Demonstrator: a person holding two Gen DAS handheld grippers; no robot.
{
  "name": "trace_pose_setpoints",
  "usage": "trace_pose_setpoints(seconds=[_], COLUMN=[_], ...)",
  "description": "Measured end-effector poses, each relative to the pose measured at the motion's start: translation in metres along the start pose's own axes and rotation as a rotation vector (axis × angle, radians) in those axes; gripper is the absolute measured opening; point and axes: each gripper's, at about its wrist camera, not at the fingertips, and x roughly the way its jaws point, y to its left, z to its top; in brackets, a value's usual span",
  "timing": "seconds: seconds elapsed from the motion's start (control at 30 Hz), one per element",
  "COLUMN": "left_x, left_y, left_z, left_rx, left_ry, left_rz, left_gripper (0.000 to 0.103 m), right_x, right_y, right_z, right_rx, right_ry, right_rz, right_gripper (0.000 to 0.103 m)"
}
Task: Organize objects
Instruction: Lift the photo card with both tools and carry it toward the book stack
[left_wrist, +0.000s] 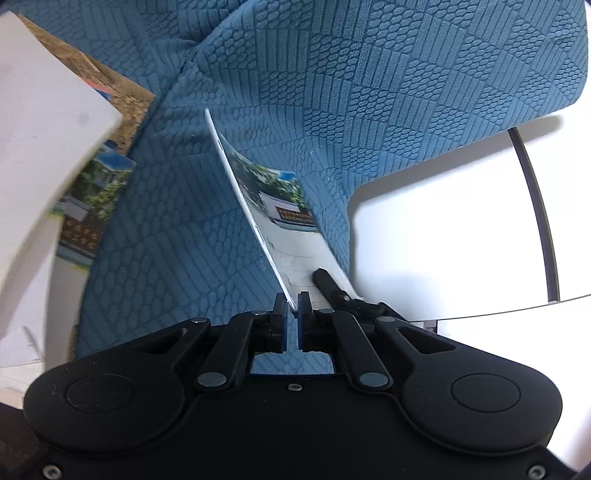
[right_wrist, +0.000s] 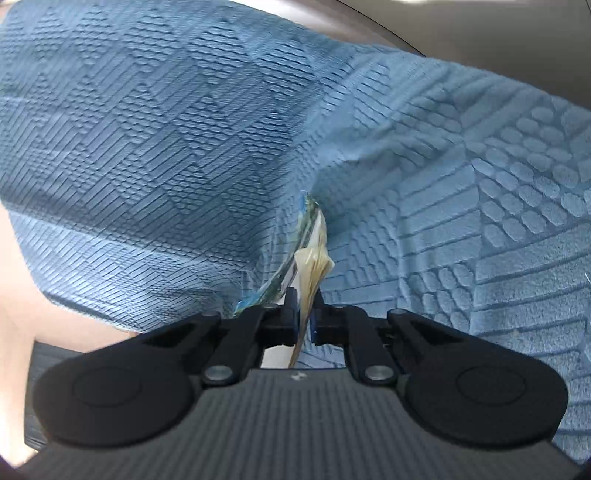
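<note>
Photographs being gathered over a blue textured cloth (left_wrist: 369, 110) that covers part of a white table (left_wrist: 443, 221). The left gripper (left_wrist: 294, 306) has its jaws pressed together on the near edge of one photo card (left_wrist: 273, 214), a street scene printed on its face, which it holds on edge, tilted above the cloth. The tip of the right gripper (left_wrist: 325, 278) touches the same card from the right in the left wrist view. In the right wrist view the right gripper (right_wrist: 306, 308) pinches thin printed sheets (right_wrist: 314, 251), blurred, their far corner pressing a dent into the cloth. Two further photos (left_wrist: 107, 155) lie flat at the cloth's left edge, partly hidden behind a blurred white object (left_wrist: 44, 129) close to the lens. The step in hand appears to be collecting loose prints into one stack; the next move probably calls for bringing the held prints together with edges aligned, without creasing the thin stock.
</note>
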Motion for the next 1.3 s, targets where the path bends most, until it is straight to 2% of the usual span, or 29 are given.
trace_pose_setpoints(seconds=[0.23,0.37,0.53,0.8,1.03,1.3], left_x=[-0.028,-0.052,-0.088,-0.14,-0.18,-0.219], left_y=[-0.004,-0.013,-0.027,-0.045,-0.034,-0.013], left_z=[0.006,0.014,0.025,0.039,0.055,0.069], left_rx=[0.029,0.021,0.03,0.083,0.099,0.163], left_ry=[0.017,0.004,-0.027,-0.072,-0.081,-0.079], left_rz=[0.023,-0.013,-0.059,-0.058,-0.069,-0.089], left_gripper=[0.005,0.005,0.006,0.006,0.006,0.006], right_x=[-0.023,-0.029,-0.042,-0.047,-0.044,-0.035], right_y=[0.041,0.078,0.12,0.176,0.211,0.235], right_z=[-0.018,-0.02,-0.023,-0.04,-0.064,-0.109], right_rx=[-0.149,-0.219,-0.254,-0.296,-0.332,-0.362], right_ry=[-0.03,-0.028,-0.028,-0.042,-0.047,-0.076], right_rz=[-0.059,-0.081,-0.075,-0.057,-0.041,-0.052], right_gripper=[0.009,0.009,0.009,0.009,0.009,0.009])
